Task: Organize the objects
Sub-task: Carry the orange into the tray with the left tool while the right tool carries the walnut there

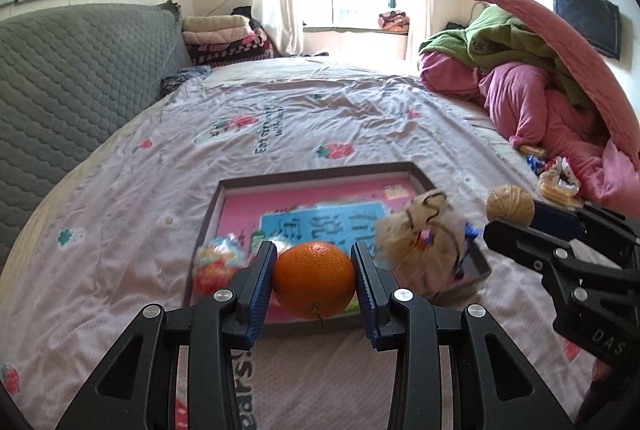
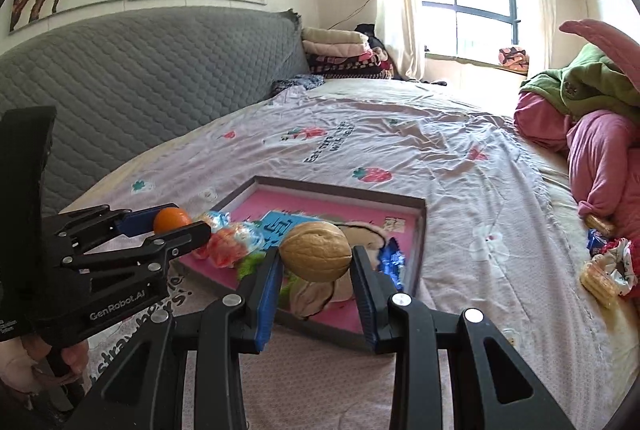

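two grippers: each holds one item in the air above a bed
left gripper: blue pads pressed on both sides of an orange, stem end facing down; also seen from the side in the right wrist view
right gripper: pads closed on a walnut, held lengthwise between them; in the left wrist view it enters from the right edge with the walnut at its tip
tray: shallow, dark-rimmed, with a pink printed floor; lies flat on the bedsheet, beneath and just beyond both grippers
tray contents: a clear wrapper with red and orange filling at the left side, a crumpled beige wrapper with dark lines at the right side, a blue foil wrapper near the right rim
bedsheet: pale pink with strawberry prints and dark lettering, wrinkled
snack packets: loose on the sheet at the right, well apart from the tray, next to the bedding
bedding: pink and green heap at the right
headboard: grey, quilted, on the left
hand: partly visible at the lower left, gripping the left gripper's handle
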Action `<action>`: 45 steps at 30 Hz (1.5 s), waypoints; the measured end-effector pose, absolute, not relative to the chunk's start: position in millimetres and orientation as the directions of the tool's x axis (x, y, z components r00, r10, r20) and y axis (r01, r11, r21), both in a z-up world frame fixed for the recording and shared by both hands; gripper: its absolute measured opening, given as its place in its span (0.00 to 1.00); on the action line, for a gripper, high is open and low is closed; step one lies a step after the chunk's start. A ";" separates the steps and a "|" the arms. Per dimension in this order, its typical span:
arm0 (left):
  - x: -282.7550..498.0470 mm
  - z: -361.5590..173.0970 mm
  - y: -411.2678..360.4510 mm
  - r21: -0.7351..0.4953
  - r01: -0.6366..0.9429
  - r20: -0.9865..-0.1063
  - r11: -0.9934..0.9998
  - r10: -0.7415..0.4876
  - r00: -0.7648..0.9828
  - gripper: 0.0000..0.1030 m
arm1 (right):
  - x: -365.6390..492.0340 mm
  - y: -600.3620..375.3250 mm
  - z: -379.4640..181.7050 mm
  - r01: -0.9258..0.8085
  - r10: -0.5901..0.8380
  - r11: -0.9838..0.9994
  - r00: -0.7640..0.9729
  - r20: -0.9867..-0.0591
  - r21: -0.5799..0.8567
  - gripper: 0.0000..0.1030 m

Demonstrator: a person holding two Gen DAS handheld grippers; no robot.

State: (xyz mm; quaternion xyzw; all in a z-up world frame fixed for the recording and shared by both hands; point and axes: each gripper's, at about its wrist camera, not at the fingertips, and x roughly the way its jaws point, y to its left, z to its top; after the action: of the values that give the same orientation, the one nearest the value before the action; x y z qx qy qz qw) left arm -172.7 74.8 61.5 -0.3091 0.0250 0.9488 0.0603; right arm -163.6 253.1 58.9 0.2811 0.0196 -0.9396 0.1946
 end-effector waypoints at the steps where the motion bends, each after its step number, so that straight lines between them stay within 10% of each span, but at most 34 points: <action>1: -174.4 63.3 76.9 0.010 -0.131 -0.588 -0.991 0.100 -0.803 0.38 | -163.8 256.2 61.0 0.371 -0.350 -0.926 -0.772 -0.531 0.071 0.34; 45: -224.3 12.1 98.3 0.008 -0.158 -0.649 -0.987 0.115 -0.752 0.38 | -191.1 261.4 13.9 0.314 -0.276 -0.947 -0.711 -0.647 0.059 0.34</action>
State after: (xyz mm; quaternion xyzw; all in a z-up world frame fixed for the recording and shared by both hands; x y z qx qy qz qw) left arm -224.3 98.3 12.1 -0.3447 0.0310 0.9354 0.0731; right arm -191.1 261.4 13.9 0.3450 0.0277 -0.9245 0.1597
